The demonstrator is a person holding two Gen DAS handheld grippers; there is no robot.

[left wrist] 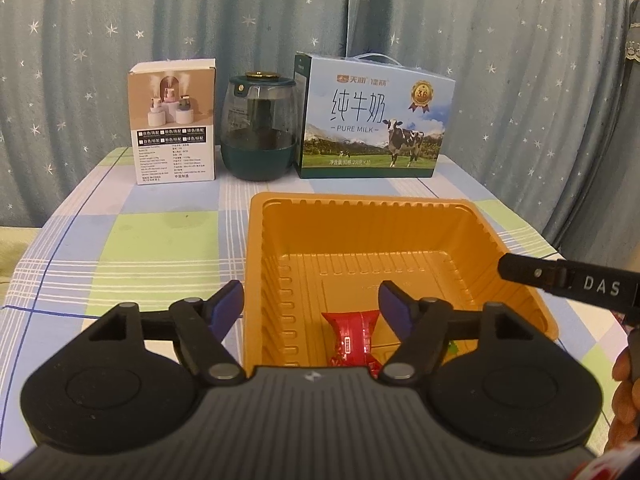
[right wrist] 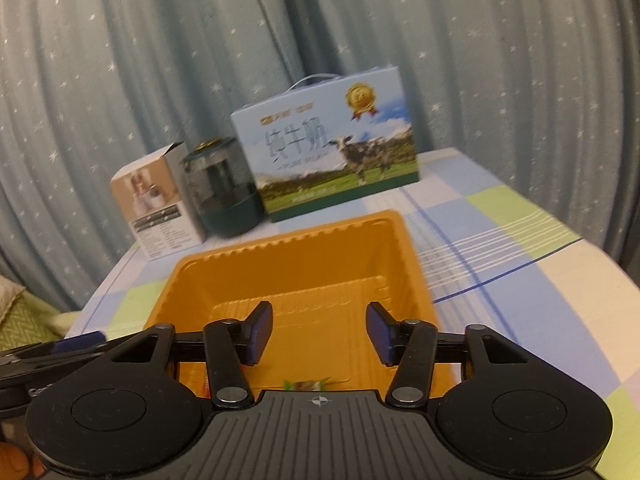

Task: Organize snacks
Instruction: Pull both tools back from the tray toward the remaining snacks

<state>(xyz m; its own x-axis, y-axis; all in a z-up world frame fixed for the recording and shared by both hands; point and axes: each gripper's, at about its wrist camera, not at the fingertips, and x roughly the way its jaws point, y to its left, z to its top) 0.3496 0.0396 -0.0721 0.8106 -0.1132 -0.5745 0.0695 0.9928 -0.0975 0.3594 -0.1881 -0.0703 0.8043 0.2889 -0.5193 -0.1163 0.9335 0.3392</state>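
Behind everything I see a grey-blue curtain dotted with white stars. In front of it is the table under a checked cloth of blue, green and white squares. Along the table's far edge stand three things in a row: a blue cardboard milk carton with a cow picture and a carry handle on the right, a round dark green jar with a clear glass upper part in the middle, and a small beige-and-white product box on the left. The jar sits just beside both neighbours.

Nearer to me lies the square orange plastic tray with ribbed walls. Both of my tools hang over its near side. My left gripper has its blue-padded fingers spread wide with nothing between them; one finger is outside the tray's left wall, the other over its floor. My right gripper is likewise spread wide and holds nothing, both fingers above the tray.

On the tray floor, near the front wall, lies a red wrapped candy with twisted ends. Just to its right I catch a small green-tipped wrapped sweet, mostly hidden by the gripper bodies.
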